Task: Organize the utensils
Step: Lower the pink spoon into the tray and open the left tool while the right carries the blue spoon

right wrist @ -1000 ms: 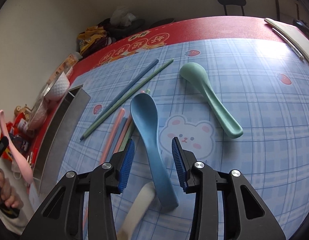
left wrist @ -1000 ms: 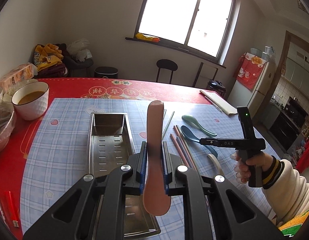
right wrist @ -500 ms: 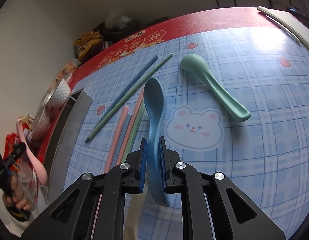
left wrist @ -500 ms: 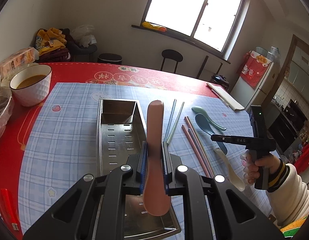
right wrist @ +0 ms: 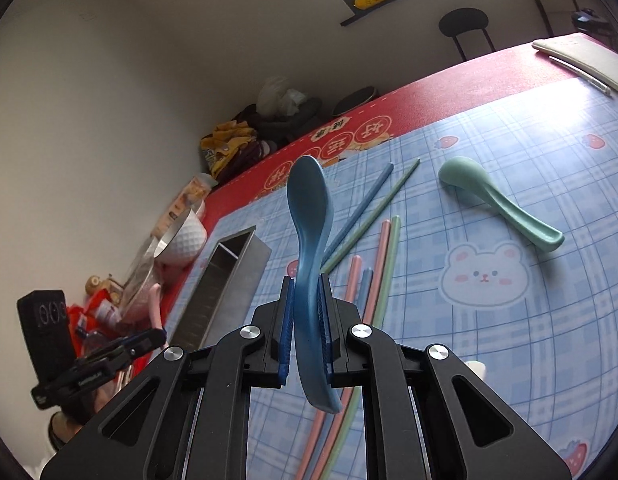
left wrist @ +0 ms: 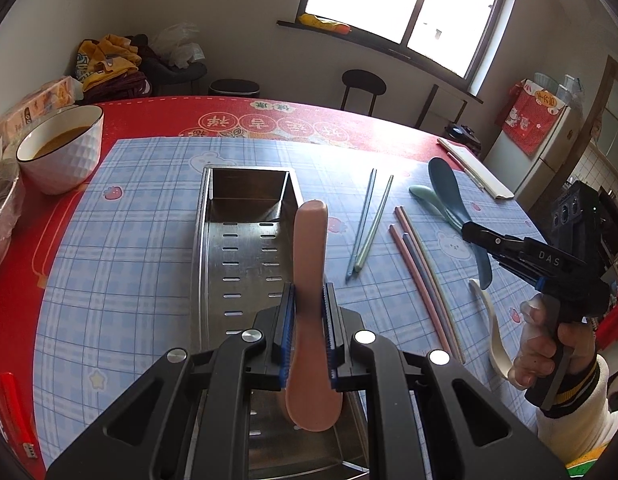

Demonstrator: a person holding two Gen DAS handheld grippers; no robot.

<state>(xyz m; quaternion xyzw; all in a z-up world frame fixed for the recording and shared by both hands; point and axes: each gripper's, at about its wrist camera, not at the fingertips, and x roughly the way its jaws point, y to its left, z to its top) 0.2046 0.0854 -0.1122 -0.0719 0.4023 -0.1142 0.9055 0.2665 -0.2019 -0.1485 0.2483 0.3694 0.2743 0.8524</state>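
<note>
My left gripper (left wrist: 308, 300) is shut on a pink spoon (left wrist: 309, 264), held over the near half of the perforated steel tray (left wrist: 245, 224). My right gripper (right wrist: 307, 292) is shut on a blue spoon (right wrist: 309, 208), lifted off the checked mat with its bowl pointing away. On the mat lie a green spoon (right wrist: 497, 200), a white spoon (left wrist: 493, 332), and several chopsticks (left wrist: 421, 272) in pink, blue and green. In the left wrist view the right gripper (left wrist: 475, 236) holds the blue spoon (left wrist: 449, 188) to the right of the tray.
A white bowl of brown liquid (left wrist: 61, 148) stands at the table's left, beside a foil-covered dish (left wrist: 1, 216). A red lighter (left wrist: 15, 408) lies near the front left edge. A pale flat case (left wrist: 477, 168) sits at the far right. A stool (left wrist: 363, 88) stands beyond the table.
My right gripper closed on the blue spoon and raised it off the mat. My left gripper carried the pink spoon lower and further over the tray.
</note>
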